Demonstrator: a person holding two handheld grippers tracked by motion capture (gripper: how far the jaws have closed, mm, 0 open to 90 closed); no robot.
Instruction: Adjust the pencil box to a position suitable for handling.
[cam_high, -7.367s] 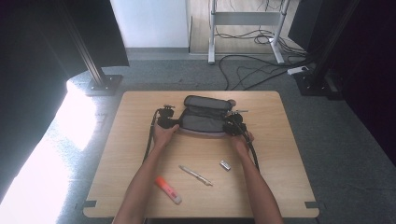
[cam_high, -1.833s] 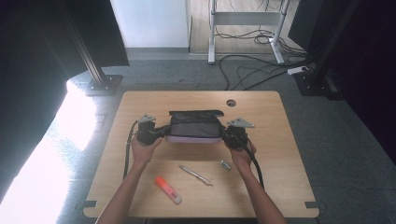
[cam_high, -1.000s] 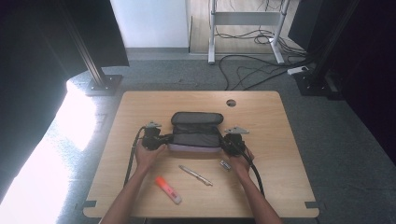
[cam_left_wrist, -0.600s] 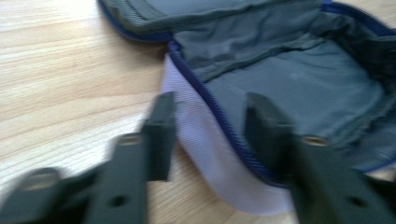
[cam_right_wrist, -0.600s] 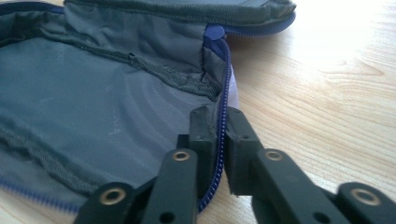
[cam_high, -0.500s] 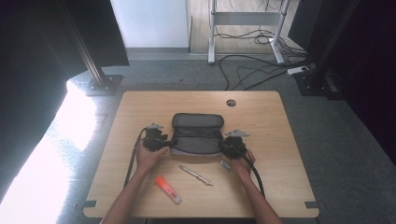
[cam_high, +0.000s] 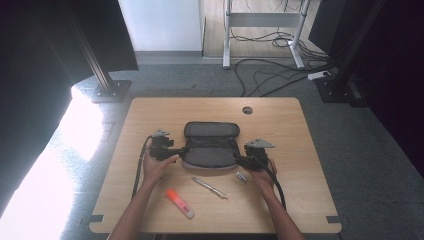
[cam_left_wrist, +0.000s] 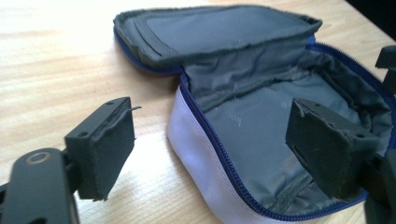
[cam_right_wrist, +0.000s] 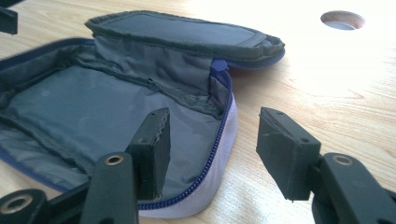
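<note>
Flanking an unzipped pouch (cam_high: 210, 150), two hand-held tools sit low over the tabletop (cam_high: 300, 125).

Left tool (cam_high: 176, 150): at the pouch's left end, jaws apart, having just been opening. In the left gripper view one jaw stands over bare wood and the other over the grey lining; the pouch's wall lies between them, not pressed by either.

Right tool (cam_high: 242, 160): at the pouch's right end, jaws apart, likewise just been opening. In the right gripper view one jaw is over the lining and one outside the wall, neither pressing on it.

Pouch: middle of the tabletop, lying flat, lid folded back toward the far side, blue zip around a pale lilac wall, grey inside.

Nearer the person: an orange marker (cam_high: 180, 203) at near left, a silver pen (cam_high: 210, 187) beside it, and a small metal piece (cam_high: 241, 177) just by the right hand (cam_high: 262, 175).

Far right: a round cable hole (cam_high: 247, 110).
</note>
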